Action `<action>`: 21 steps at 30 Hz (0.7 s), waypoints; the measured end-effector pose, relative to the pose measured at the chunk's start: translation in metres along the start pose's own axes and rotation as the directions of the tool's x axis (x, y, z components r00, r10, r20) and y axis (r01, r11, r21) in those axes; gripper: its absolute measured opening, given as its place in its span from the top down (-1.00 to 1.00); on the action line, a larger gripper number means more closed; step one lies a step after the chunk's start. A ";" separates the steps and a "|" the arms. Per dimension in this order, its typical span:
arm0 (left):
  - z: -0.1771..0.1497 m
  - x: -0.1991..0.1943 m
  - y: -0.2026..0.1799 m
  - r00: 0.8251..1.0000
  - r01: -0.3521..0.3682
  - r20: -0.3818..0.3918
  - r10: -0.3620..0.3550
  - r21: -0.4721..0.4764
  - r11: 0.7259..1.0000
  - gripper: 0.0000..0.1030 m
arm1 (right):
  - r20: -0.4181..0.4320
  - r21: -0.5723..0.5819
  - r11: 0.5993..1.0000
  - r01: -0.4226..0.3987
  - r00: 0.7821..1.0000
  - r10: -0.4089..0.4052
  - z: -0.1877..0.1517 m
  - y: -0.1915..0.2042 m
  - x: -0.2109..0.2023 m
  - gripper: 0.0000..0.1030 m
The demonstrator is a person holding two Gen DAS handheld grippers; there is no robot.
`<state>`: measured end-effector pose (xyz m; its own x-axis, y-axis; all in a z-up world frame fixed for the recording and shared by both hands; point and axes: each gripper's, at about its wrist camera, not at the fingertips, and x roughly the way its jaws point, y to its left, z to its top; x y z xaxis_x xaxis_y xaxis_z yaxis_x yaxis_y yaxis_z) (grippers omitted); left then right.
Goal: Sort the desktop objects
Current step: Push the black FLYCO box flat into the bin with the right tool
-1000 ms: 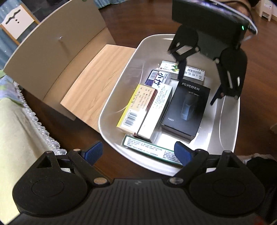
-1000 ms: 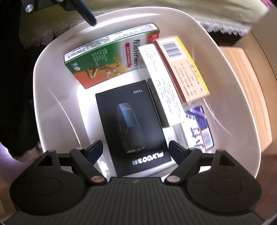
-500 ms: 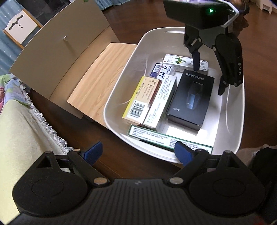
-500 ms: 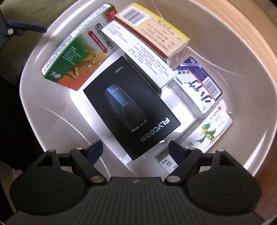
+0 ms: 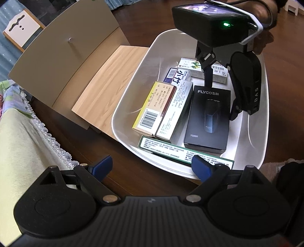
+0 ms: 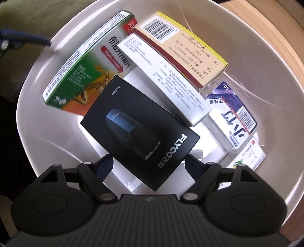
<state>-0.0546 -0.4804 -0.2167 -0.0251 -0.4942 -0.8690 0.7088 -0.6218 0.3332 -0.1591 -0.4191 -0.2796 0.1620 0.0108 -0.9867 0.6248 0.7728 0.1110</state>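
A white plastic bin (image 5: 121,117) holds several boxes. A black FLYCO shaver box (image 5: 208,117) lies flat at its right, beside a white box (image 5: 174,110) and a yellow-edged box (image 5: 152,108). A long green box (image 5: 186,153) leans on the near wall. My right gripper (image 5: 220,102) points down over the black box (image 6: 140,129), open, its fingers (image 6: 104,167) straddling the box's logo end at a slant without pressing. My left gripper (image 5: 152,166) hangs open and empty before the bin's near rim.
A purple-and-white box (image 6: 231,117) and a parrot-printed box (image 6: 247,155) lie at the bin's far end. Left of the bin is an open wooden drawer (image 5: 106,79) with a beige front (image 5: 66,49). A lace-edged cloth (image 5: 28,136) covers the near left. A hand (image 5: 264,11) holds the right gripper.
The right gripper has rolled about its own axis above the black box, which now lies slanted between its fingers. The left gripper has kept its place.
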 end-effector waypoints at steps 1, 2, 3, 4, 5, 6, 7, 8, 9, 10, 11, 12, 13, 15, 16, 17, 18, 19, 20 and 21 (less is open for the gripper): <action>0.000 0.000 0.000 1.000 -0.001 -0.001 0.001 0.002 1.000 -0.78 | 0.001 0.032 0.999 -0.006 1.000 0.006 0.001 0.000 0.000 -0.56; 0.000 0.000 0.000 1.000 -0.002 -0.001 0.002 0.003 1.000 -0.78 | 0.002 0.077 0.997 -0.013 1.000 0.013 0.002 -0.001 0.000 -0.56; 0.000 0.000 0.000 1.000 -0.003 -0.001 0.003 0.004 1.000 -0.78 | 0.007 0.121 0.992 -0.021 1.000 0.021 0.002 -0.002 -0.001 -0.57; 0.000 0.000 0.000 1.000 -0.004 0.000 0.004 0.004 1.000 -0.78 | 0.015 0.164 0.986 -0.031 0.999 0.028 0.002 -0.002 -0.001 -0.57; 0.000 0.000 0.000 1.000 -0.004 0.001 0.004 0.003 1.000 -0.78 | 0.025 0.201 0.979 -0.040 0.999 0.035 0.001 -0.002 -0.001 -0.57; 0.000 0.000 0.000 1.000 -0.004 0.002 0.004 0.002 1.000 -0.78 | 0.034 0.211 0.977 -0.042 0.999 0.035 0.000 -0.001 -0.002 -0.57; 0.000 0.000 0.000 1.000 -0.003 0.002 0.003 0.002 1.000 -0.78 | 0.043 0.221 0.974 -0.044 0.998 0.035 0.000 0.001 -0.002 -0.59; 0.000 0.000 0.000 1.000 -0.003 0.001 0.003 0.005 1.000 -0.78 | 0.052 0.230 0.972 -0.046 0.998 0.035 -0.001 0.002 -0.003 -0.60; 0.000 0.000 -0.001 1.000 -0.003 -0.001 0.003 0.008 1.000 -0.78 | 0.055 0.234 0.971 -0.047 0.998 0.035 -0.001 0.002 -0.003 -0.61; 0.000 0.001 -0.002 1.000 -0.003 -0.003 0.003 0.012 1.000 -0.78 | 0.057 0.237 0.970 -0.048 0.998 0.035 -0.002 0.003 -0.003 -0.62; 0.000 0.001 -0.002 1.000 -0.003 -0.005 0.003 0.014 1.000 -0.78 | 0.060 0.241 0.969 -0.049 0.998 0.035 -0.002 0.003 -0.003 -0.61; 0.000 0.002 -0.003 1.000 -0.004 -0.007 0.004 0.016 1.000 -0.78 | 0.063 0.245 0.968 -0.050 0.997 0.035 -0.003 0.003 -0.004 -0.61; 0.000 0.002 -0.003 1.000 -0.004 -0.008 0.004 0.018 1.000 -0.78 | 0.064 0.264 0.963 -0.054 0.997 0.038 -0.004 0.002 -0.004 -0.58; 0.001 0.002 -0.003 1.000 -0.002 -0.006 0.002 0.020 1.000 -0.78 | 0.068 0.311 0.949 -0.053 0.997 0.034 -0.005 0.001 -0.006 -0.55; 0.001 0.002 -0.004 1.000 0.000 -0.003 0.000 0.020 1.000 -0.78 | 0.072 0.335 0.941 -0.055 0.997 0.033 -0.006 0.001 -0.006 -0.55; 0.002 0.001 -0.004 1.000 0.002 0.000 -0.002 0.021 1.000 -0.78 | 0.076 0.360 0.931 -0.051 0.997 0.026 -0.007 0.001 -0.007 -0.55; 0.002 0.001 -0.004 1.000 0.003 0.002 -0.003 0.022 1.000 -0.78 | 0.078 0.382 0.923 -0.052 0.997 0.024 -0.008 0.001 -0.007 -0.55; 0.002 0.001 -0.005 1.000 0.004 0.002 -0.004 0.024 1.000 -0.79 | 0.076 0.395 0.917 -0.055 0.997 0.027 -0.009 0.002 -0.007 -0.55; 0.002 0.001 -0.005 1.000 0.004 0.002 -0.004 0.026 1.000 -0.79 | 0.073 0.407 0.912 -0.057 0.997 0.029 -0.010 0.003 -0.007 -0.55; 0.002 0.001 -0.005 1.000 0.002 0.000 -0.002 0.027 1.000 -0.79 | 0.067 0.403 0.913 -0.056 0.997 0.032 -0.011 0.007 -0.007 -0.55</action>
<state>-0.0592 -0.4790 -0.2188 -0.0270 -0.4929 -0.8697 0.6892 -0.6394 0.3410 -0.1647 -0.4070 -0.2732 0.2327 -0.0069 -0.9725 0.8696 0.4493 0.2048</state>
